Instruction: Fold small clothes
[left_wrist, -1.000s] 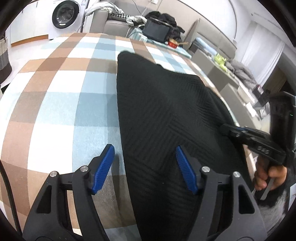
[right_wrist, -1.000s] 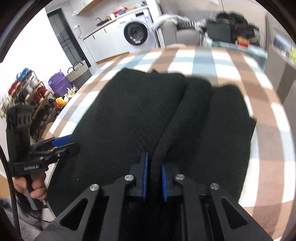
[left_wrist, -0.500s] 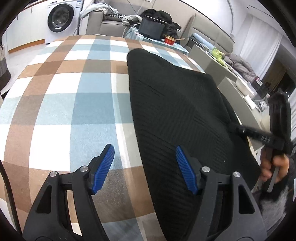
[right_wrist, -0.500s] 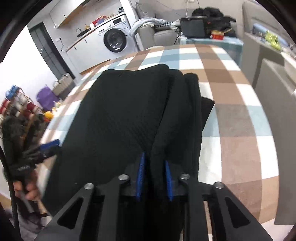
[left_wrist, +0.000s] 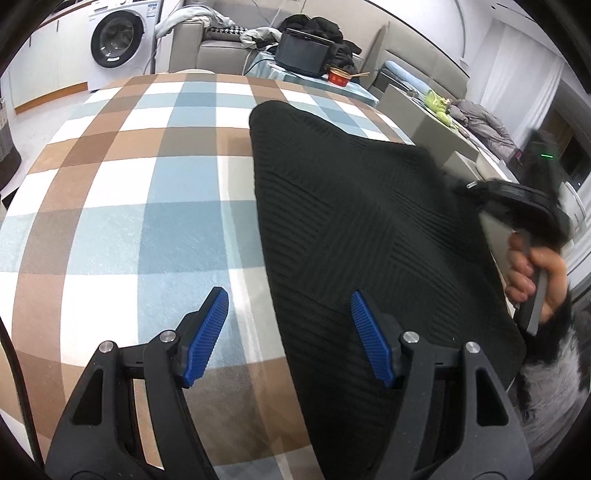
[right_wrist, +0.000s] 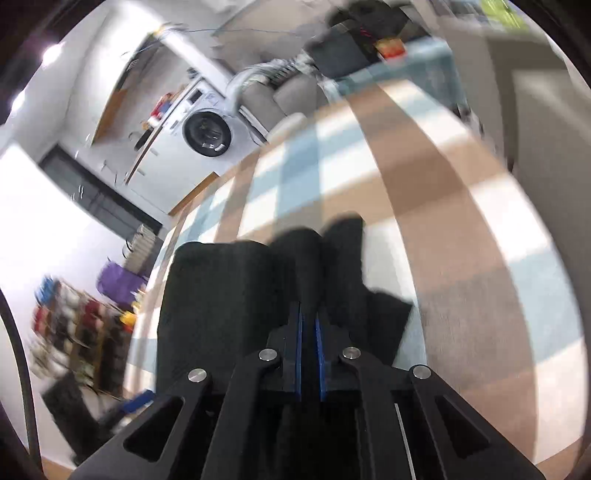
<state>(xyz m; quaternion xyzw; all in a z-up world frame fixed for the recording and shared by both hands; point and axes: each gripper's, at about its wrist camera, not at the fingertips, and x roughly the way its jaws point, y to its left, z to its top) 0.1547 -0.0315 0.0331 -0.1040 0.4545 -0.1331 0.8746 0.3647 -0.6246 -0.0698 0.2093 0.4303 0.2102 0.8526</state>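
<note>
Left wrist view: you look steeply down, close over the checked cloth.
Right wrist view: tilted, blurred, equally close.
Shared: black garment, washing machine.

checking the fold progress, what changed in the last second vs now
The right gripper, clamped on a bunched fold of the black garment, swung it sideways and rolled; its view blurred. The left gripper stayed open, holding nothing, over the garment's left edge on the checked cloth.

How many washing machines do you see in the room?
1. The white washing machine stands against the far wall, beyond the checked table, left of the grey sofa. The right wrist view shows the same one. Others may be out of view.
</note>
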